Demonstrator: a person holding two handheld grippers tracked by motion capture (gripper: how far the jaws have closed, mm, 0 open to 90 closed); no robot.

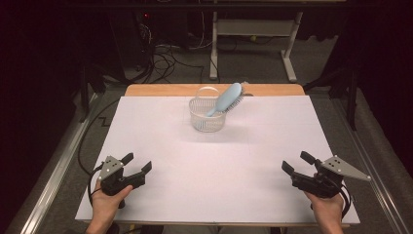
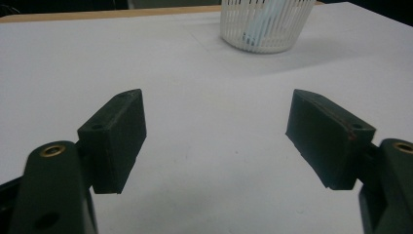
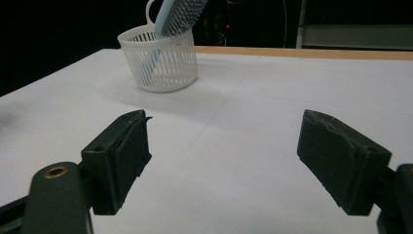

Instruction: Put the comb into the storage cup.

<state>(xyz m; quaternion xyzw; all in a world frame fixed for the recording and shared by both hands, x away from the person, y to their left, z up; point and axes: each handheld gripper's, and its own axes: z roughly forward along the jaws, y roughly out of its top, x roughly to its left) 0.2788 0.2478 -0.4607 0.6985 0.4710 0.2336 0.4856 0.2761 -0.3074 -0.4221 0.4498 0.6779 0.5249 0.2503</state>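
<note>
- We hold the left gripper (image 1: pixel 139 164) at about 8 o'clock on the white tabletop (image 1: pixel 214 161), its jaws spread wide with nothing between them; the left gripper view confirms the gap, with bare surface under the jaws.
- We hold the right gripper (image 1: pixel 297 163) at about 4 o'clock, jaws likewise released and empty, pointing inward toward the middle of the tabletop.
- The white slatted basket (image 1: pixel 208 117) stands upright at about 12 o'clock, near the far edge, well apart from both grippers.
- The light blue hairbrush (image 1: pixel 225 99) sits in the basket handle-down, tilted so its bristled head leans out over the rim toward 1 o'clock.
- In the right gripper view the basket (image 3: pixel 160 61) appears at upper left with the hairbrush (image 3: pixel 178 12) rising from it.
- In the left gripper view the basket (image 2: pixel 265 24) stands ahead, blue showing through its slats.
</note>
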